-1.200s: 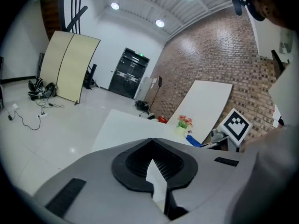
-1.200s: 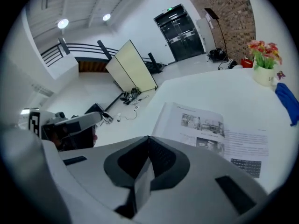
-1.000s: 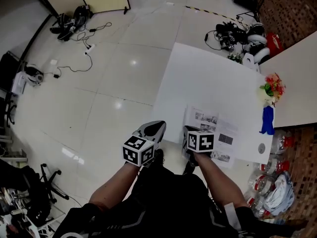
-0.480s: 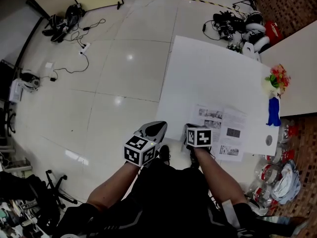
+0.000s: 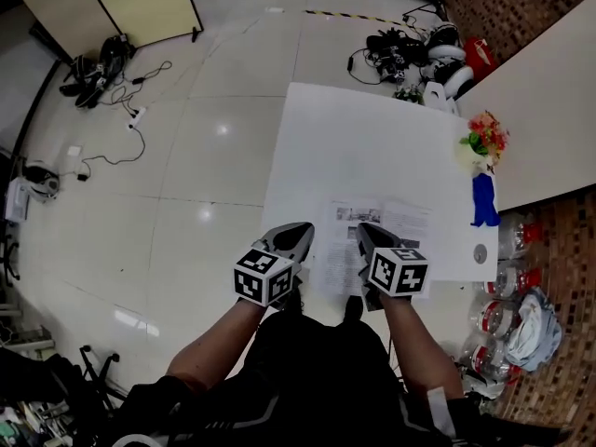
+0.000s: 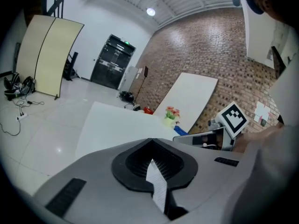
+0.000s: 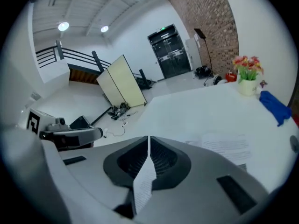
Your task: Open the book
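Both left claw (image 6: 150, 143) and right claw (image 7: 148, 141) press together, empty; head view shows the book (image 5: 396, 220) open.

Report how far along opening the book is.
Done: the white printed book already lies open, flat on the white table. In hand: nothing; the right gripper hovers at its near edge, the left gripper off to its left, both jaws shut. Left: seemingly nothing.

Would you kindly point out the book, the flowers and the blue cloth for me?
book (image 5: 410, 229), head view, on its printed page.
flowers (image 5: 485, 136), head view, on the blooms.
blue cloth (image 5: 481, 203), head view, on its middle.
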Action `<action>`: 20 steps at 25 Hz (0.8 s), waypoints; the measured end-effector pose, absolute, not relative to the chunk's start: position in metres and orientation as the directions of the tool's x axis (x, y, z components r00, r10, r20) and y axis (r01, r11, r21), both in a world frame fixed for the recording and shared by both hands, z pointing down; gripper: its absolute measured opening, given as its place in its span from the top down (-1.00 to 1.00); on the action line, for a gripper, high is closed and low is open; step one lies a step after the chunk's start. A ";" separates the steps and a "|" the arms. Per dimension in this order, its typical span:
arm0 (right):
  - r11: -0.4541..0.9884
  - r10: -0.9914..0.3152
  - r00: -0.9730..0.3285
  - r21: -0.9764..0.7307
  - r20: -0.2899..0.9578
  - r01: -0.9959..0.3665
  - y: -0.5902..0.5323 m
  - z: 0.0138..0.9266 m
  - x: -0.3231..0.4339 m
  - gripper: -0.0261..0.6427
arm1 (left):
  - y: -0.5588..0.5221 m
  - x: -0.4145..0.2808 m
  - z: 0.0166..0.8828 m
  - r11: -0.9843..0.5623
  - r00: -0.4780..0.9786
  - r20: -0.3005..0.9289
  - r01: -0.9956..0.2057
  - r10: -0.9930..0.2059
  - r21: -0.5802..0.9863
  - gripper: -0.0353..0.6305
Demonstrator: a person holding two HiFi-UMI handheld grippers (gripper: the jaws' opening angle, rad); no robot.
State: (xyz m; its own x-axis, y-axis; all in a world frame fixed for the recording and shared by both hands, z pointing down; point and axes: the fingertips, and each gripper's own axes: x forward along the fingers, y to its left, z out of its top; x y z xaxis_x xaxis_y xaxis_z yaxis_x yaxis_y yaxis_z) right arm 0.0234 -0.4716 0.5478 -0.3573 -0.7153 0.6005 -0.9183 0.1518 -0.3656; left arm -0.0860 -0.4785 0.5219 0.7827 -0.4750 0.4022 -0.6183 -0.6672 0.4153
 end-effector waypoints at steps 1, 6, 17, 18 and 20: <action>0.144 -0.741 -0.340 -0.357 0.580 -0.923 -0.469 0.536 0.041 0.91 | -0.477 -0.072 0.518 -0.678 0.791 0.394 -0.608 -0.468 0.414 0.91; 0.089 -0.835 -0.246 -0.320 0.492 -0.943 -0.446 0.496 0.134 0.91 | -0.468 -0.003 0.492 -0.733 0.814 0.350 -0.574 -0.463 0.366 0.91; 0.123 -0.896 -0.222 -0.266 0.385 -0.956 -0.406 0.463 0.232 0.91 | -0.456 0.066 0.448 -0.716 0.759 0.299 -0.648 -0.579 0.259 0.91; 0.135 -0.895 -0.231 -0.262 0.381 -0.956 -0.404 0.463 0.234 0.91 | -0.454 0.069 0.446 -0.709 0.751 0.301 -0.658 -0.588 0.255 0.91; 0.164 -0.893 -0.249 -0.244 0.376 -0.956 -0.399 0.462 0.239 0.91 | -0.447 0.072 0.444 -0.693 0.736 0.304 -0.675 -0.605 0.255 0.91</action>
